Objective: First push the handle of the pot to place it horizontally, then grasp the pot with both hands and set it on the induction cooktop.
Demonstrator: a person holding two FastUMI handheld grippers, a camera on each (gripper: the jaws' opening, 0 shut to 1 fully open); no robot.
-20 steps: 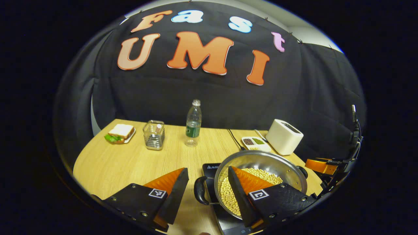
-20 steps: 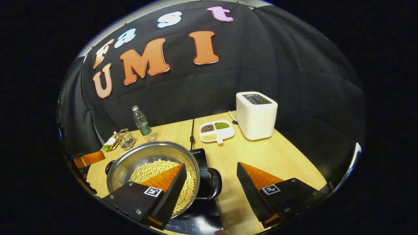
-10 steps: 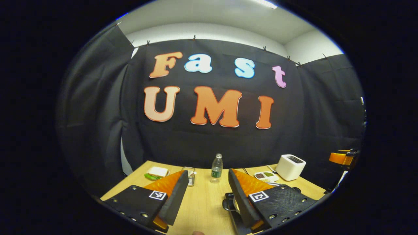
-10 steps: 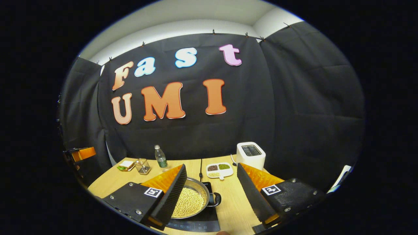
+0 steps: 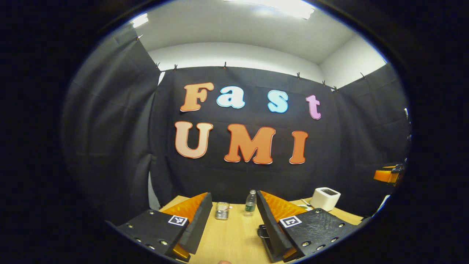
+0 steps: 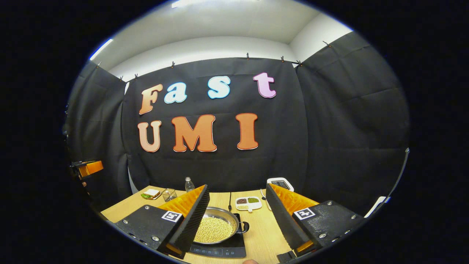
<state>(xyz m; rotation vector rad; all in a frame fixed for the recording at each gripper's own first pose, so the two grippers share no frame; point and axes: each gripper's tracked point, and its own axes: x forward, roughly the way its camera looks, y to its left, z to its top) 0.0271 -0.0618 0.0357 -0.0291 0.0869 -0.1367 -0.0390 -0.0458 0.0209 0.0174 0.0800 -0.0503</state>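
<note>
In the right gripper view, the pot (image 6: pixel 216 229) sits on the cooktop (image 6: pixel 220 249), full of pale beans, and serves as the landmark. Far left of the pot, at the view's edge, the left gripper (image 6: pixel 88 168) shows as an orange and black shape in the air. Left of the pot and farther back on the table (image 6: pixel 256 238) lie a sandwich (image 6: pixel 151 193), a wire holder (image 6: pixel 169 194) and a bottle (image 6: pixel 189 184). The right gripper (image 6: pixel 237 216) hangs above the pot's near side, jaws wide apart and gripping nothing. The pot's black handle (image 6: pixel 244 227) sticks out on its right side, over the cooktop's edge. Behind and right of the pot are a divided dish (image 6: pixel 248 203) and a toaster (image 6: pixel 280 182).

In the left gripper view, the left gripper (image 5: pixel 234 220) has its jaws spread, empty, with a pot handle (image 5: pixel 262 231) peeking beside its right finger.
</note>
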